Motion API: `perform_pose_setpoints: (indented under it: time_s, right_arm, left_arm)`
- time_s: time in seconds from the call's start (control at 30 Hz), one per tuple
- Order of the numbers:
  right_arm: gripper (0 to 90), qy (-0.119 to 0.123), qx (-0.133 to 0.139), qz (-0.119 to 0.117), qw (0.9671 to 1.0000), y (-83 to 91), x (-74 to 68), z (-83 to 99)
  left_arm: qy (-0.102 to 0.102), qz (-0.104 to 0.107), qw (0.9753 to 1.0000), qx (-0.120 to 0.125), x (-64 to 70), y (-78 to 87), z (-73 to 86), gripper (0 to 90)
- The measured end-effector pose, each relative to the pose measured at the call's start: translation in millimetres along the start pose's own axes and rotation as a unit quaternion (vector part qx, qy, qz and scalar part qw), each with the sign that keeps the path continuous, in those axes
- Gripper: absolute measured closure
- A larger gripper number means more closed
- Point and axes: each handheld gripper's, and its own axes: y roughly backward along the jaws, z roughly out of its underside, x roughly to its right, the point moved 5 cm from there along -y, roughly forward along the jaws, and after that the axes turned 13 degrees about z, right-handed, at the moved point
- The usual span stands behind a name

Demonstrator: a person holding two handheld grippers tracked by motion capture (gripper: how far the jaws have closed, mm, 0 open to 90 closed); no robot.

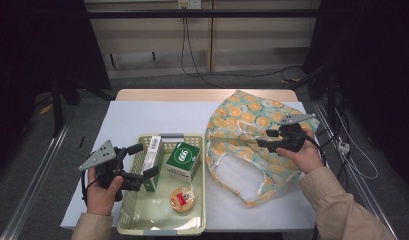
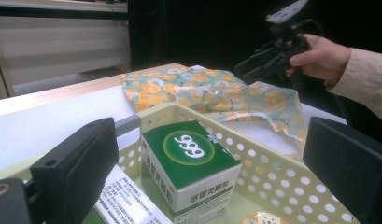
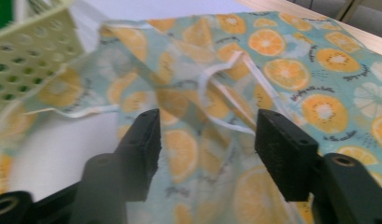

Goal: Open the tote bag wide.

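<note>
The left tool [image 1: 144,161] is held wide over the pale perforated plastic basket [image 1: 123,220]; the right tool [image 1: 262,138], also wide, is poised above the orange-slice-patterned fabric bag [image 1: 242,117].

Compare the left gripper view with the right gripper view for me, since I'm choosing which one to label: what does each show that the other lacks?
The left gripper view alone has the green 999 box standing in the basket, a white printed box beside it, and the right gripper open over the far side of the table. The right gripper view alone has a white strap of the bag lying between its open jaws. Both share the orange-print bag and the perforated basket.
</note>
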Motion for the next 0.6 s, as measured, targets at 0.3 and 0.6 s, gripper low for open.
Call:
perform_pose_setpoints:
  time_s: [0.3,0.6]
  right_arm:
    - [21.8,-0.031,-0.044,-0.004,0.9985,-42.2,10.5,31.6]
    - [21.9,-0.006,-0.079,0.025,0.9966,-51.0,13.2,53.8]
  left_arm:
    - [0.0,0.001,1.0,0.002,-0.5,-0.6,-0.4,3.0]
    - [0.001,-0.001,1.0,0.001,0.3,-1.9,0.3,3.0]
